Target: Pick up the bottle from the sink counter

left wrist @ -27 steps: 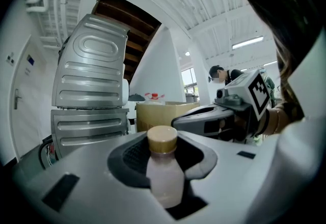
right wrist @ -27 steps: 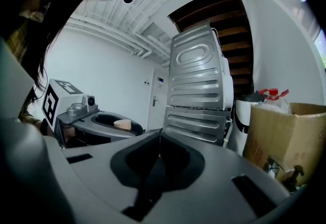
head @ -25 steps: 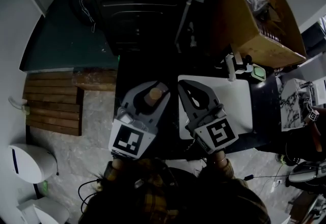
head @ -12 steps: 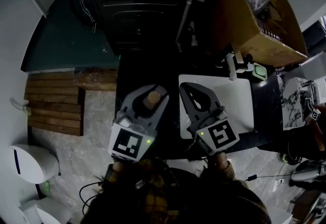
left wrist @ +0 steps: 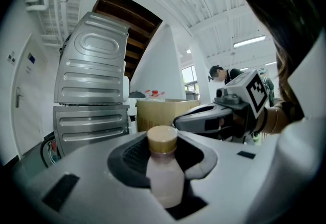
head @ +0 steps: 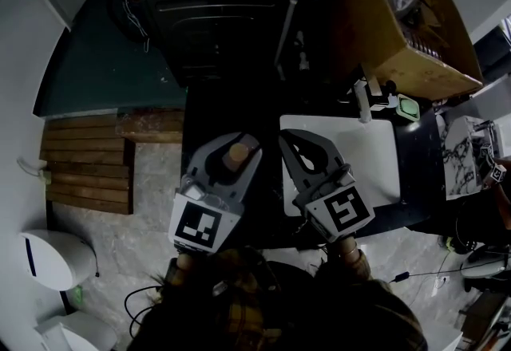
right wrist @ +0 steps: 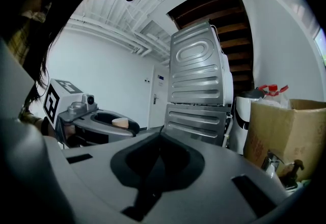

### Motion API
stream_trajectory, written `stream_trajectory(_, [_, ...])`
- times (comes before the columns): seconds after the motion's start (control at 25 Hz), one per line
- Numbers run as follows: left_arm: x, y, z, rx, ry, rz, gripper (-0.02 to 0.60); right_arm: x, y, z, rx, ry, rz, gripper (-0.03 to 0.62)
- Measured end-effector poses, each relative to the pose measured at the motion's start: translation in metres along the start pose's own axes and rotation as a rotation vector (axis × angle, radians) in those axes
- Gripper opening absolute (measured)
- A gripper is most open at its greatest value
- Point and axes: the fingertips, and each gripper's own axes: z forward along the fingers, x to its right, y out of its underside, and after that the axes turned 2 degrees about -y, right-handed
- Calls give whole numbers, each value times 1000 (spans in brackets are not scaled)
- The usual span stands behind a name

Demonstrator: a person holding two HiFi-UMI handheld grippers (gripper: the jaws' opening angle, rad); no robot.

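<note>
A small bottle with a pale body and a tan cap stands upright between the jaws of my left gripper, which is shut on it and holds it in the air. In the head view the left gripper is at lower centre, over the dark floor beside the counter. The cap also shows in the right gripper view, as the bottle inside the left gripper. My right gripper hangs just to the right, over the near edge of the white sink counter. Seen along itself, the right gripper has its jaws together with nothing between them.
A faucet stands at the counter's far edge. Behind it is a cardboard box with things in it. A grey ribbed appliance rises ahead. Wooden slats lie on the floor at left, near a white tub.
</note>
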Motion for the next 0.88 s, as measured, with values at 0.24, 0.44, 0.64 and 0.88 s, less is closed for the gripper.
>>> stream_trajectory(0.24, [-1,1,1,-3,-1,0,130,1,2,1,-2,-4,7,17])
stream_trajectory(0.44, [-3,2,1,-6,1,1,130,2,4,1,-5,0,19,17])
stream_trajectory(0.64, [-4,3,-1,-2,0,2,130,0,5,2,-12,-5,25,17])
stream_trajectory(0.88, [-5,1,-2,2,-6,-5,130,-3,7,4,-22,-23,23,16])
